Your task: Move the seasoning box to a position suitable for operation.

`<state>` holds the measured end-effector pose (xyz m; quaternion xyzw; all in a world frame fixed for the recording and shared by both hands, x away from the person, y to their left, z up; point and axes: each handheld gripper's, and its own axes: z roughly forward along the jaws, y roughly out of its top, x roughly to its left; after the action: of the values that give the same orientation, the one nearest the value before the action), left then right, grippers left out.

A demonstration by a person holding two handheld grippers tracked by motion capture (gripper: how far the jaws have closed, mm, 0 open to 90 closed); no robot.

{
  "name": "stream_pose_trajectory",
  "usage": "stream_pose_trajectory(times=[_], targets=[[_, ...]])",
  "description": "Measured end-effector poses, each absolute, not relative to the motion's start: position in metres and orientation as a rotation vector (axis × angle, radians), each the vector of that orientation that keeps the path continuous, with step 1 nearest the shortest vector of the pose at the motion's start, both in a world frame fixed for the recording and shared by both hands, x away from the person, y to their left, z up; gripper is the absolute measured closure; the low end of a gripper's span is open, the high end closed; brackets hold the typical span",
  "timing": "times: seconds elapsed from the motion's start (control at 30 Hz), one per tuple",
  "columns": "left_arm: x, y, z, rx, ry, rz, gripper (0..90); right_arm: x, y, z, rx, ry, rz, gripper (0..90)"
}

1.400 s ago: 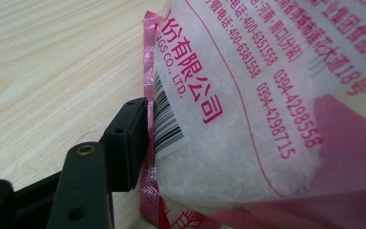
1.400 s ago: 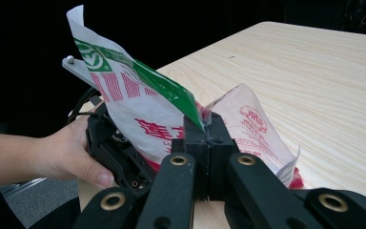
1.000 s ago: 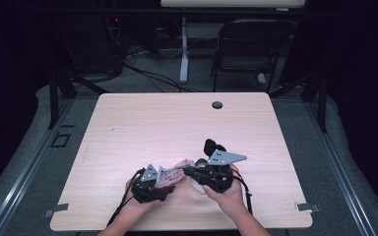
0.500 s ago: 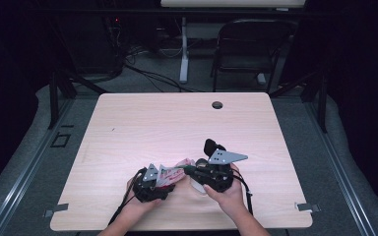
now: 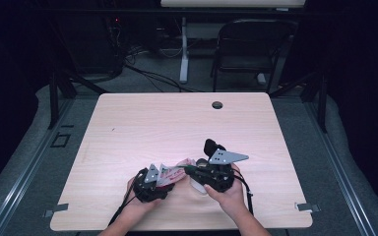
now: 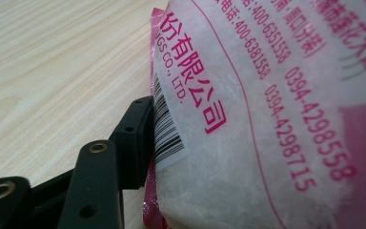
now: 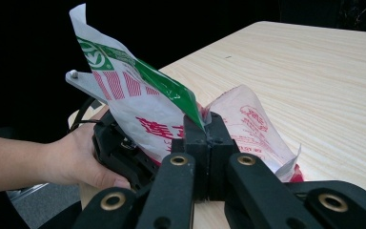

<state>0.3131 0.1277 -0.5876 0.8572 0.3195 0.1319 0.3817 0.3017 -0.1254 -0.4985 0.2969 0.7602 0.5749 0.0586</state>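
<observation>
Pink print on a white plastic bag [image 6: 267, 119] of pale grains crowds the left gripper view, with one black jaw of the left claw [image 5: 163, 178] lying against the bag's barcode edge. That claw has just been closing from wide open, the bag between its jaws; whether the pads now press the bag I cannot tell, since the far jaw is hidden behind the plastic.

Opposite it, the right claw [image 7: 205, 138] is clamped fully together on the bag's torn top, pinching a thin fold beside the green stripe so that a flap stands up above the jaws. In the high view the bag [image 5: 174, 172] sits low over the near middle of the tabletop [image 5: 177, 128], between the two hands, which are close together.

Neither hand has shifted across the last second; the narrowing left jaws are the only change. I judge this to be the moment of taking a second hold: right keeps the top, left settles on the body. Once that grip is firm, the two can pull apart to open the bag or tip it. The risk is a slack left hold slipping on smooth plastic.
</observation>
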Motion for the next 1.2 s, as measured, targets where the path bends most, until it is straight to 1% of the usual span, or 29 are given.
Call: stream_pose_trajectory(times=[0.47,0.83,1.2], targets=[[0.3127,0.1282,-0.5872,2.196,0.789,0.361,56.9,0.3015,-0.1262,-0.4982,0.904,2.300,1.744,90.0],[0.3120,0.1290,-0.5859,2.196,0.789,0.380,61.1,0.3016,-0.1268,-0.4984,0.895,2.300,1.746,90.0],[0.3104,0.1288,-0.5829,2.194,0.797,0.407,63.4,0.3016,-0.1294,-0.4988,0.897,2.293,1.747,90.0]])
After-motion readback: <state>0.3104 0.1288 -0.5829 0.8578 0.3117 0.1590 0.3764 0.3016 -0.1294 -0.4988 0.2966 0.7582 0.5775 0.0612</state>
